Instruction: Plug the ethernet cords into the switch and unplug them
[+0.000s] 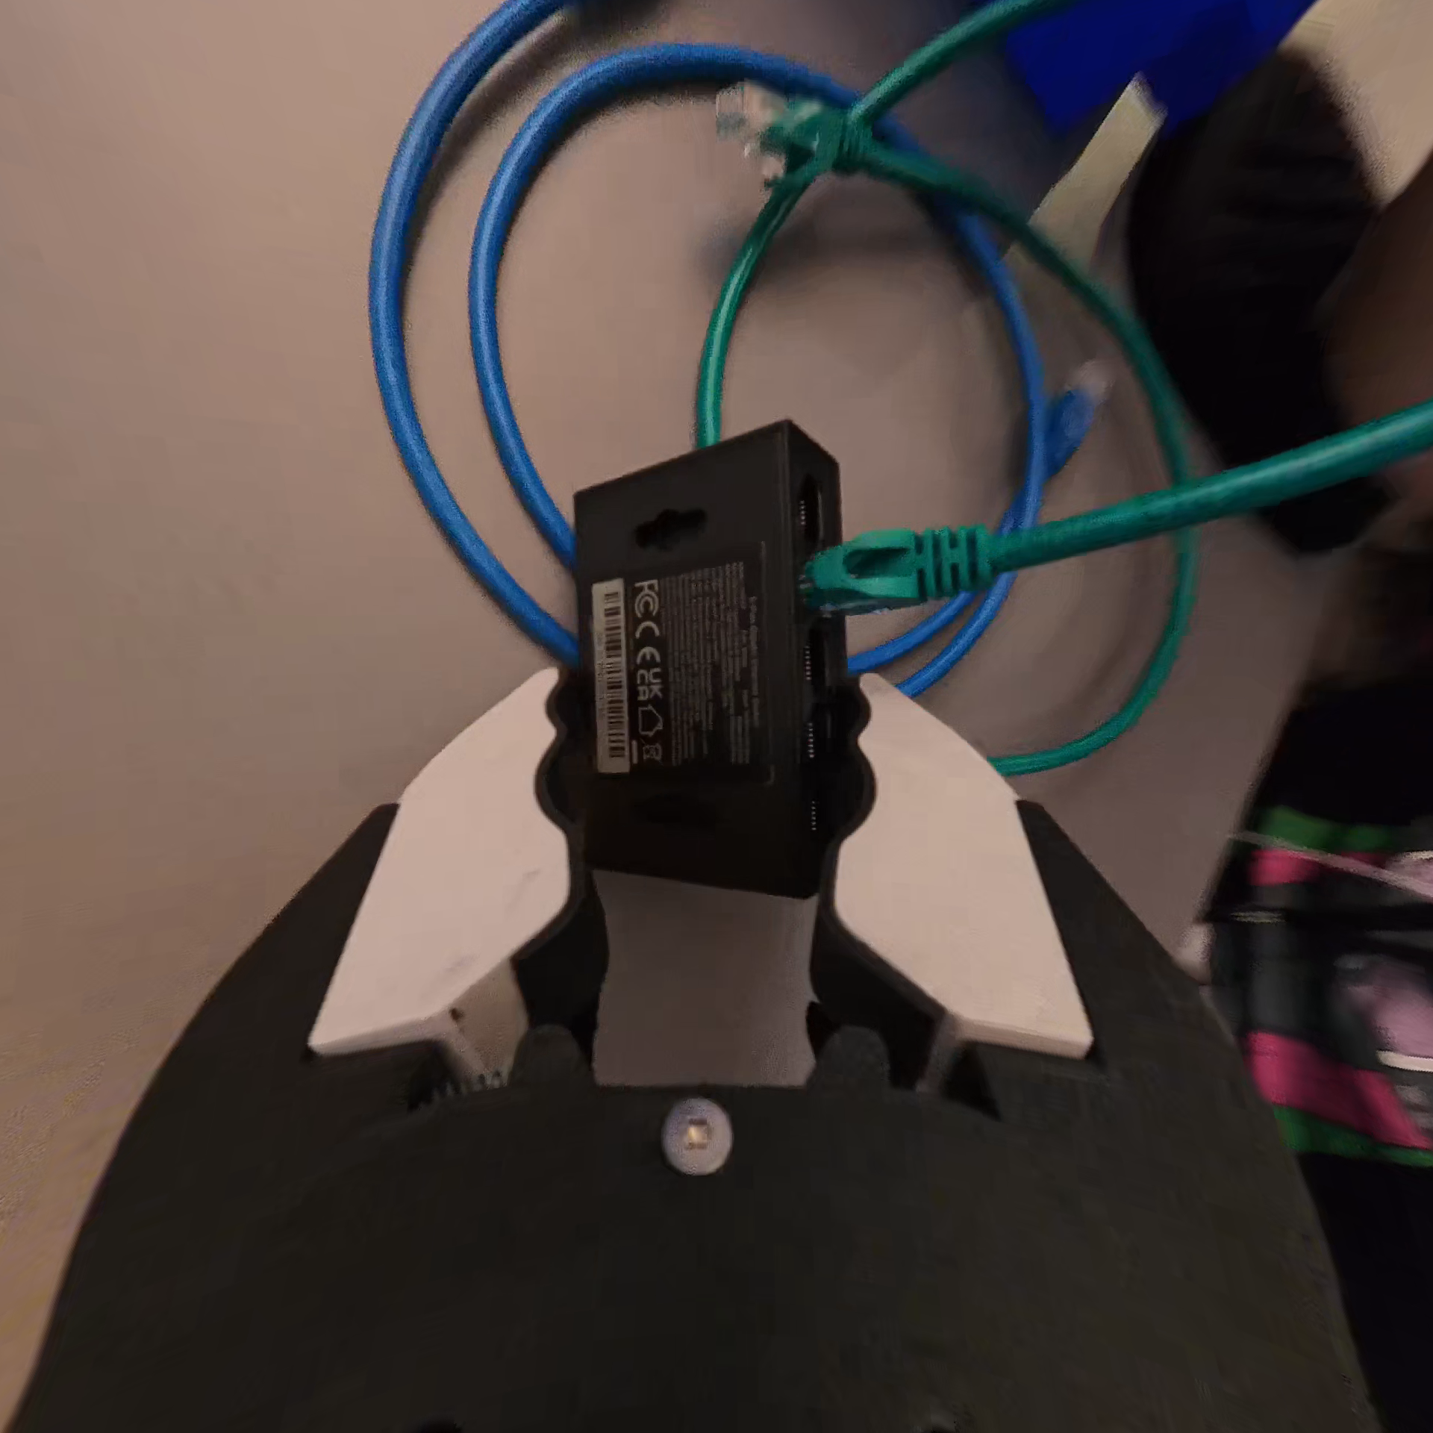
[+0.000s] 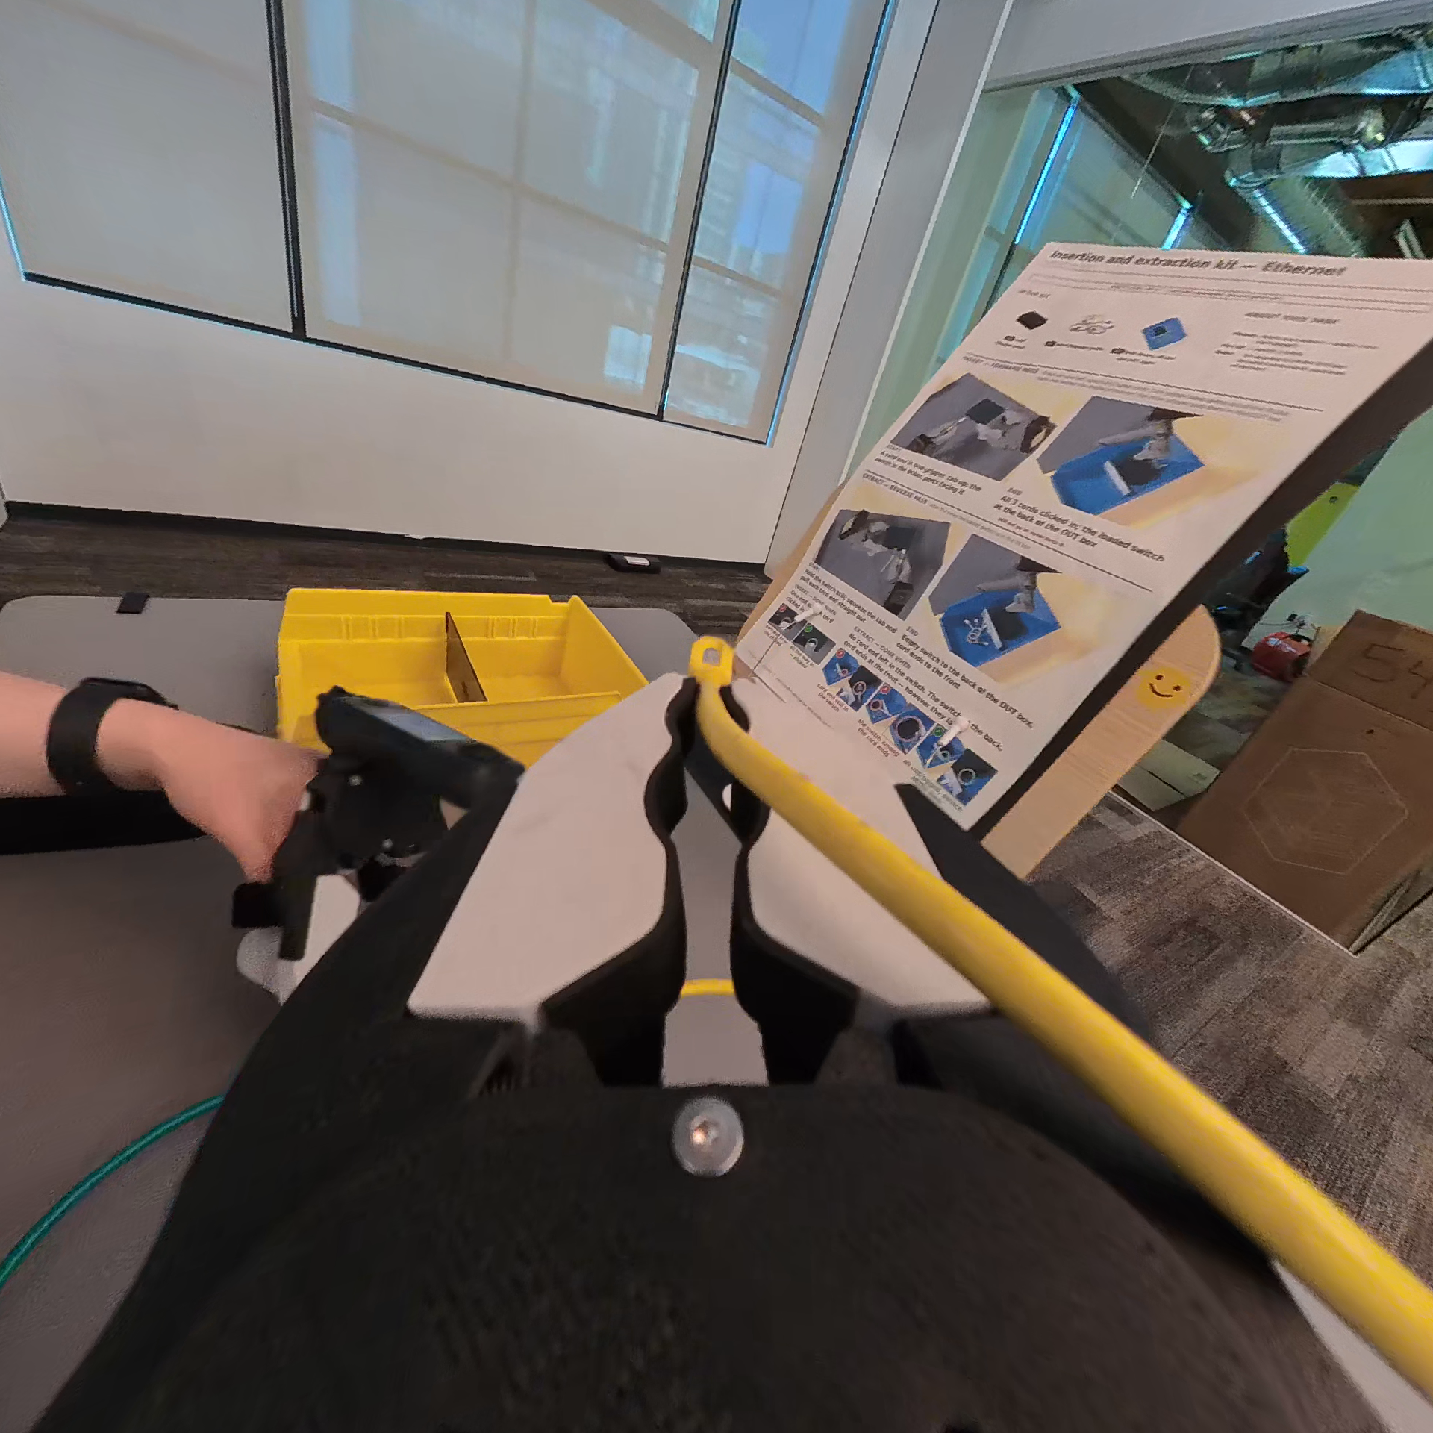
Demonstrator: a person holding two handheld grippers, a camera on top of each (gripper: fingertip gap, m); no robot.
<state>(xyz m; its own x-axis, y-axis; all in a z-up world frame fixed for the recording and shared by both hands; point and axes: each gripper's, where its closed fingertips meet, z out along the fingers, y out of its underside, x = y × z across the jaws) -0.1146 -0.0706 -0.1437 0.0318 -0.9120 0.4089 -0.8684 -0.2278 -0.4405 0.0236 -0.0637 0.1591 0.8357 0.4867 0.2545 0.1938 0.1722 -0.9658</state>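
In the left wrist view my left gripper is shut on the black switch, held above the table with its label side towards the camera and its ports on the right side. A green ethernet cord has its plug in one of the upper ports. A blue cord lies in loops on the table behind, with its plug loose. In the right wrist view my right gripper is shut on a yellow cord just below its plug, which sticks out past the fingertips.
A yellow bin with a divider stands on the grey table. A tilted instruction board stands at the right. A person's hand holds the left gripper's handle. A blue bin shows at the top right. Cardboard boxes stand on the floor. There is about 35 cm between the tips of the two grippers.
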